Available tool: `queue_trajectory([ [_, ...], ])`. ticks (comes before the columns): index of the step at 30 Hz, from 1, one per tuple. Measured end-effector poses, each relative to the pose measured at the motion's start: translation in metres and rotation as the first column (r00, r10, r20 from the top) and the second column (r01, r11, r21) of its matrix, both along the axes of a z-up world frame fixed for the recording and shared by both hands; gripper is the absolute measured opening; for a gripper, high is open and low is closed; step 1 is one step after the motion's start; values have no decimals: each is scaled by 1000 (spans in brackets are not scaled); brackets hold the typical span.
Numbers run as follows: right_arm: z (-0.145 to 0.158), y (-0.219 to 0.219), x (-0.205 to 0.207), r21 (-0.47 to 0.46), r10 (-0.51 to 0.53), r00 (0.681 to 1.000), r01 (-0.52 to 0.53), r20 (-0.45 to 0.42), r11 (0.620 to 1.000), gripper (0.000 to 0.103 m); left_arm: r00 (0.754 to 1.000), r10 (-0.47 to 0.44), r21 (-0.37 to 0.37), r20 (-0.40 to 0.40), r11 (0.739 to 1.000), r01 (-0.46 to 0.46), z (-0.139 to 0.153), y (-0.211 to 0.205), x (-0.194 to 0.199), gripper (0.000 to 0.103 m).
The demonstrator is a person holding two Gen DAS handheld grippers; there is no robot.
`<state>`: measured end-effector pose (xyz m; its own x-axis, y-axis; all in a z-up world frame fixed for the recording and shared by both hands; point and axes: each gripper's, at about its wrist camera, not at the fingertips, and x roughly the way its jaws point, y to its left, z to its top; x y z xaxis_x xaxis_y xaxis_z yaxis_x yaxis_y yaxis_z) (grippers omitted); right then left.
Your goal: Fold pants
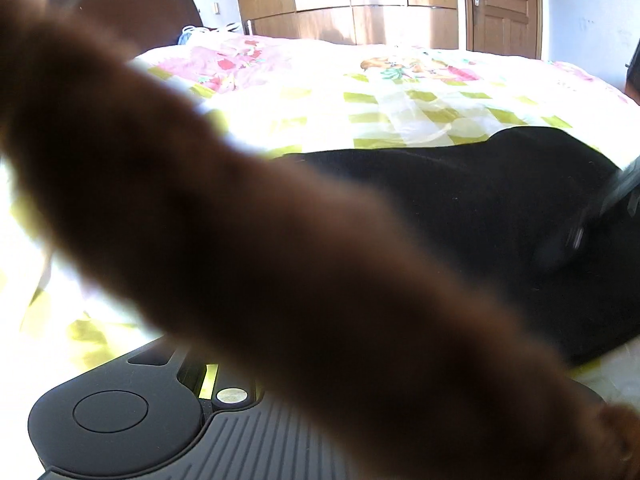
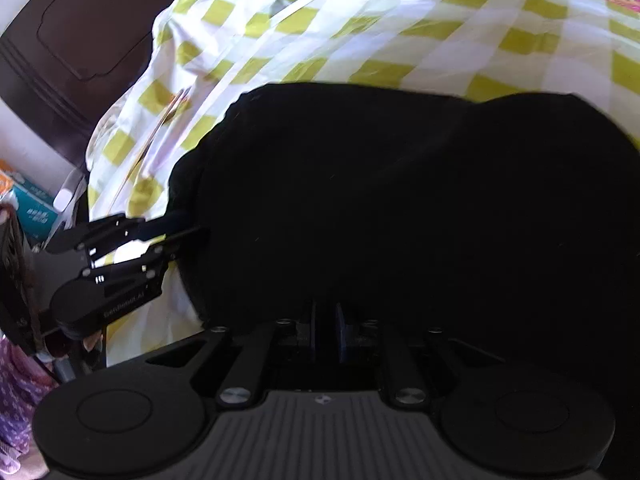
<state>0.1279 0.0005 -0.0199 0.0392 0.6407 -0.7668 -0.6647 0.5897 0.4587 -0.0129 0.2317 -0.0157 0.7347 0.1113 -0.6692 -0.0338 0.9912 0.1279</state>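
Black pants lie bunched on the checked bedspread, near the bed's near edge. Folding is under way but unfinished: no flat, squared stack shows. Left gripper, at the pants' left edge, stands narrow, pinching the cloth. Right gripper, at their near edge, stands narrow with cloth between its pads. Smoothing and final folds remain.

1. The right matte black plastic claw has a ribbed grey centre plate flanked by two round black discs, with silver screws on its link bars.
2. At nine o'clock, the left matte black claw bears small white lettering.
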Motion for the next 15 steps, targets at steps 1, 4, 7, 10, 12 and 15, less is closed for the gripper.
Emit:
queue_trajectory([
  [1,4,3,-8,-16,24,999,-24,39,1000,28,1000,-7,8,9,1000,7,3,-1,-3,29],
  [4,26,8,-31,-57,115,975,-106,189,993,30,999,-22,21,37,1000,21,10,1,-11,30],
  [7,35,13,-42,-60,162,961,-152,223,987,36,999,-22,25,50,999,21,15,8,-11,33],
  [10,33,32,-54,-72,224,940,-213,256,974,43,995,22,12,95,1000,-24,19,17,-9,38],
  [12,27,46,-63,-88,276,921,-261,275,961,47,995,35,-12,88,999,-34,18,23,-4,45],
  [15,15,67,-76,-155,322,889,-285,326,946,45,998,45,-20,39,999,-44,6,33,5,46],
])
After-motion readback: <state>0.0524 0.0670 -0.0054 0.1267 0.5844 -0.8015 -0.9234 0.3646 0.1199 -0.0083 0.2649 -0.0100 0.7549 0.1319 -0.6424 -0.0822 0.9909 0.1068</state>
